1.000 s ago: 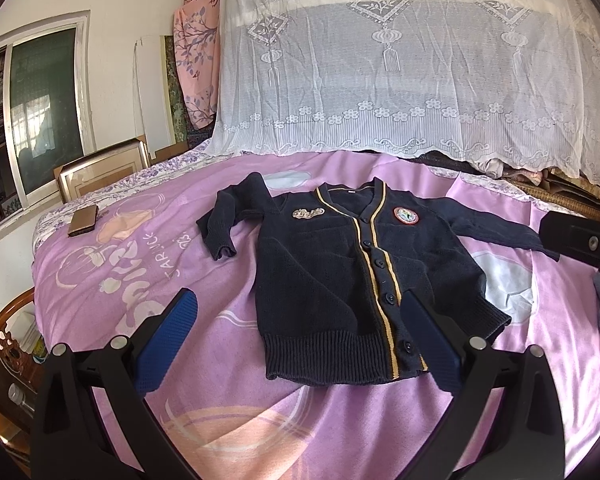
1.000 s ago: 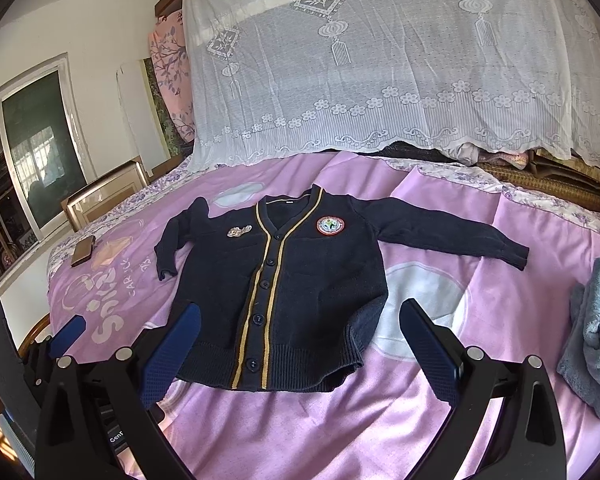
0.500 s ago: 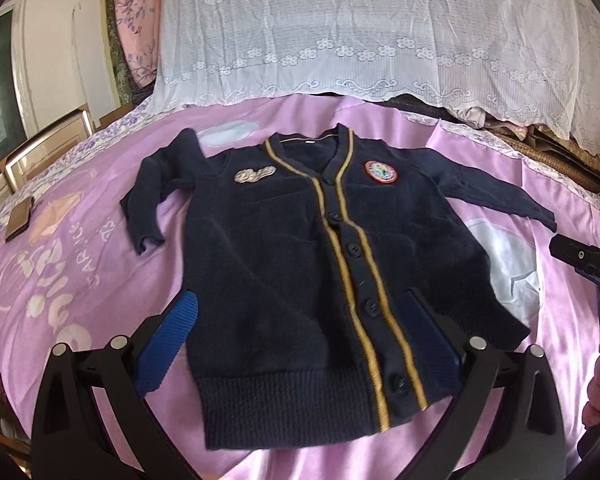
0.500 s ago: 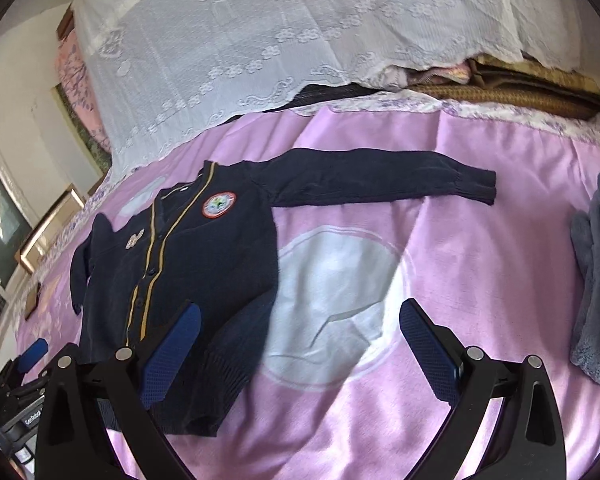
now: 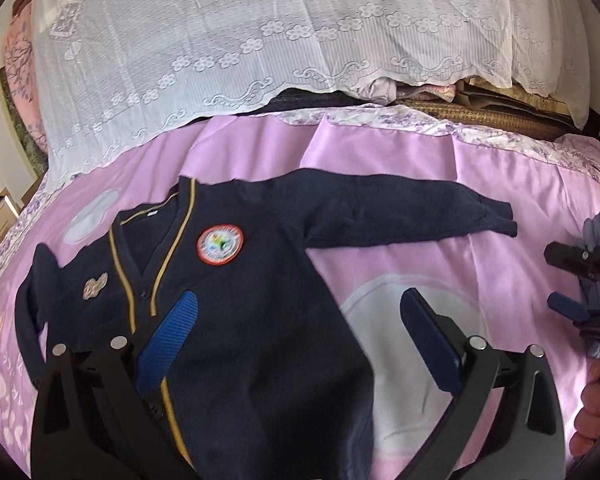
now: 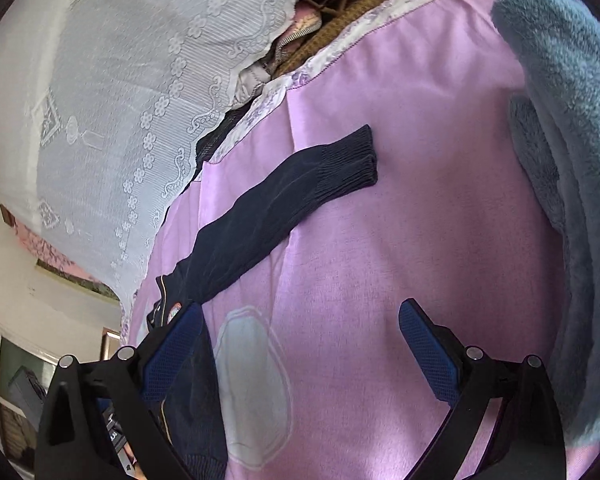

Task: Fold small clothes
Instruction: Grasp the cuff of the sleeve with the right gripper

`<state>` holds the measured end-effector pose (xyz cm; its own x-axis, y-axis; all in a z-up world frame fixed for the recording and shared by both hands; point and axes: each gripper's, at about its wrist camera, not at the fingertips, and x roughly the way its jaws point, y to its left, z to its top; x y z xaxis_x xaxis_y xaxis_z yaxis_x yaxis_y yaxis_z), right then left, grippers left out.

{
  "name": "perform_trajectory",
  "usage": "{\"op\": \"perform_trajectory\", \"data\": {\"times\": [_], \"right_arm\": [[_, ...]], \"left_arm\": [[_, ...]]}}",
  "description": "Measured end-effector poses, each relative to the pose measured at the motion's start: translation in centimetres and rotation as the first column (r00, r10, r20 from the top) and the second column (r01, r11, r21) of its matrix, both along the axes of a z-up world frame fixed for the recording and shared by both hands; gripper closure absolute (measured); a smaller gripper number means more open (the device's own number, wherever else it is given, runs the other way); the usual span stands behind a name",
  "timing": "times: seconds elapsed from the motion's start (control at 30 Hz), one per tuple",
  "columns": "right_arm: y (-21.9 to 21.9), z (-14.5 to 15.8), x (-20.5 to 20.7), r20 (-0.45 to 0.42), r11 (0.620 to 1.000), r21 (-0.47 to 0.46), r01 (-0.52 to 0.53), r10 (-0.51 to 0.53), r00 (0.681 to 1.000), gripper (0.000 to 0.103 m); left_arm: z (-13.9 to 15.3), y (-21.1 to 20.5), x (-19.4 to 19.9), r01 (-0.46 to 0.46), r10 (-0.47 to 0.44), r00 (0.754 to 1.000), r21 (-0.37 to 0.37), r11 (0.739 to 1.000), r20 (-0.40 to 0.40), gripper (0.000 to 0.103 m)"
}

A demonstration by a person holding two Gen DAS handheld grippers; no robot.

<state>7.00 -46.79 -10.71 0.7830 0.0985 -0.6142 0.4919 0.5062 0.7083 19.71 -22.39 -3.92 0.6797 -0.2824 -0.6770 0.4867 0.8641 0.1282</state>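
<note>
A navy child's cardigan (image 5: 260, 312) with yellow trim and a round red badge lies flat, front up, on the pink bedspread (image 5: 400, 152). Its right sleeve (image 5: 400, 212) stretches out to the right. My left gripper (image 5: 300, 340) is open and empty, low over the cardigan's body. My right gripper (image 6: 300, 344) is open and empty above bare bedspread, tilted, with the sleeve (image 6: 280, 204) and its ribbed cuff (image 6: 352, 164) ahead of it. The right gripper also shows in the left wrist view (image 5: 580, 280) at the right edge.
A grey-blue fleece garment (image 6: 560, 140) lies on the bed at the right. A white lace cover (image 5: 260, 32) drapes a pile behind the bed. A woven mat (image 5: 480, 112) lies along the bed's far side. A window (image 6: 20, 392) is at the left.
Both grippers have moved forward and to the right. The left one now hangs over the cardigan's right half. The right one has tilted and closed in on the outstretched sleeve.
</note>
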Motion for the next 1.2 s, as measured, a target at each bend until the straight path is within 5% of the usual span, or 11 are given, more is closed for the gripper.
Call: {"op": "perform_trajectory", "data": {"times": [0.23,0.47,0.57,0.8,1.03,1.2], "right_arm": [[-1.1,-1.8,4.4,0.034,0.993,0.119,-0.009,0.005,0.999,0.014],[-3.1,-3.7,8.5,0.040,0.981,0.179,0.073,-0.081,0.996,0.015],[-4.1,-4.1,9.4,0.048,0.980,0.162,0.112,-0.122,0.991,0.025],[-5.6,-5.9,9.1,0.066,0.977,0.124,0.174,-0.183,0.981,0.085],[-5.2,-5.2,8.8,0.107,0.984,0.064,0.168,-0.174,0.979,0.089],[-3.7,-1.7,9.0,0.173,0.990,-0.069,0.121,-0.107,0.979,0.091]], "left_arm": [[-1.7,-6.0,3.8,0.024,-0.033,0.996,0.109,0.994,0.086,0.004],[-6.4,-8.5,6.6,0.063,-0.068,0.997,0.151,0.986,0.027,0.004],[-9.1,-9.4,7.6,0.072,-0.067,0.997,0.211,0.975,-0.028,0.004],[-8.9,-9.4,8.0,0.094,-0.087,0.995,0.178,0.980,-0.048,0.004],[-7.5,-9.3,7.0,0.093,-0.095,0.996,0.146,0.985,0.002,0.004],[-5.5,-10.2,7.4,0.134,-0.133,0.987,0.007,0.991,-0.094,0.004]]}}
